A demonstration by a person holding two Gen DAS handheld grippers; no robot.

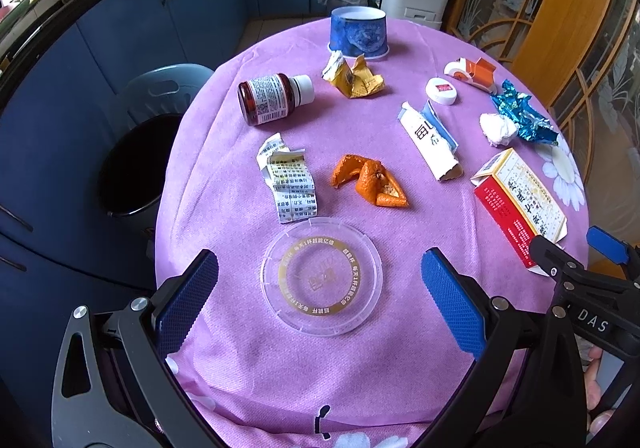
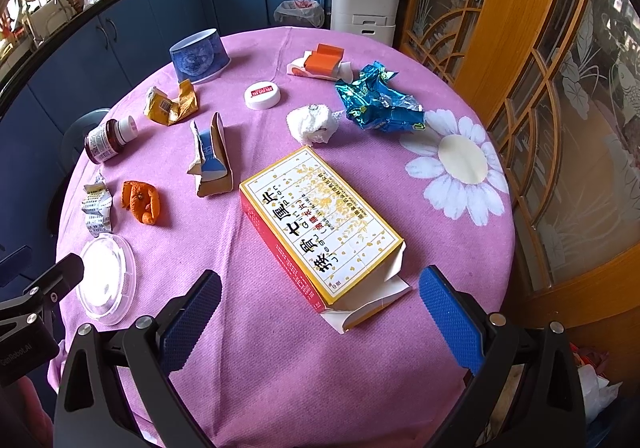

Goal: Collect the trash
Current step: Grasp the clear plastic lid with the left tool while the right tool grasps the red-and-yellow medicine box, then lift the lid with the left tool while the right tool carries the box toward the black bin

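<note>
While both the left gripper (image 1: pixel 320 300) and right gripper (image 2: pixel 320 312) hang spread and empty, the thin clear round plastic lid (image 1: pixel 321 275) looks light, slippery, best pinched at its rim.

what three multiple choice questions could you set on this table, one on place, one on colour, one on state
1. Where does the clear round plastic lid lie?
A. Inside the blue paper cup
B. On the pink tablecloth, just ahead of the left gripper
C. On the red and yellow box

2. What colour is the crumpled foil wrapper?
A. Shiny blue
B. Green
C. Black

3. How does the dark brown bottle with a white cap stand?
A. Upright, cap off
B. Upside down
C. On its side, cap on

Answers:
1 B: the lid lies flat on the pink tablecloth, ahead of the open jaws of the left gripper.
2 A: the foil shows shiny blue beside the white tissue wad.
3 C: the bottle lies sideways with the white cap fitted.
</note>
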